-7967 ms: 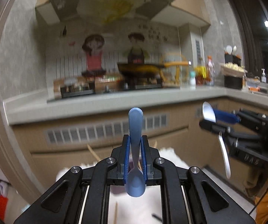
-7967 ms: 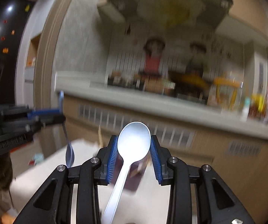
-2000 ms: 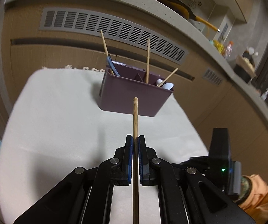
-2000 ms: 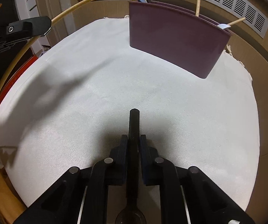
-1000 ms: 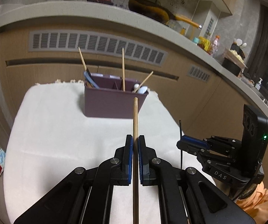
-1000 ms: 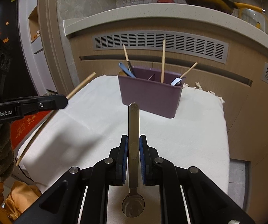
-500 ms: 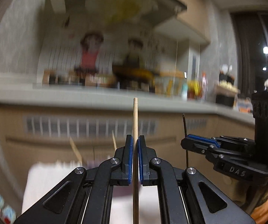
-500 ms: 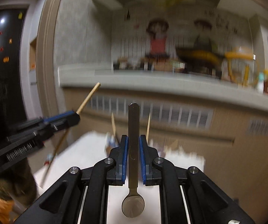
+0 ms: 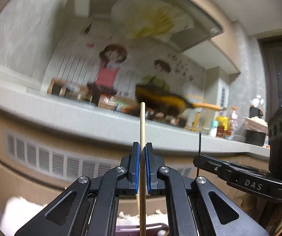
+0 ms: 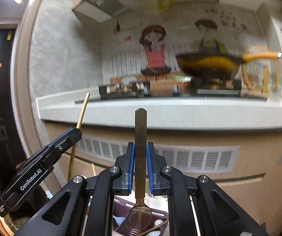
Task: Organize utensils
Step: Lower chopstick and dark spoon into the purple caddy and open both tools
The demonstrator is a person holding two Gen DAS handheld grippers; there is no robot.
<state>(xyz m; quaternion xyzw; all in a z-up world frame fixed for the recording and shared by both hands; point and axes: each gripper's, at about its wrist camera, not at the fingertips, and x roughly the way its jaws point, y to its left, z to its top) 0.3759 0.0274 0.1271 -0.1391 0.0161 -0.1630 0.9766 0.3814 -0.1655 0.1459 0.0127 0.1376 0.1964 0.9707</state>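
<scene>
My left gripper [image 9: 142, 147] is shut on a wooden chopstick [image 9: 142, 129], held upright. My right gripper [image 10: 140, 147] is shut on a metal spoon [image 10: 140, 137], handle up and bowl [image 10: 140, 219] down. The purple utensil holder [image 10: 121, 206] lies just below the spoon's bowl, with white spoons and a chopstick in it; its rim also shows at the bottom of the left wrist view [image 9: 156, 227]. The right gripper [image 9: 200, 158] appears to the right in the left wrist view. The left gripper [image 10: 76, 133] with the chopstick [image 10: 83, 108] appears at left in the right wrist view.
A kitchen counter [image 10: 160, 114] with a stove and a pan [image 10: 207, 64] runs behind, above cabinet fronts with vents [image 10: 190, 161]. The white tablecloth [image 9: 21, 210] shows low down.
Both grippers have moved closer over the purple holder, which now shows right under them. The chopstick and the spoon remain gripped and upright.
</scene>
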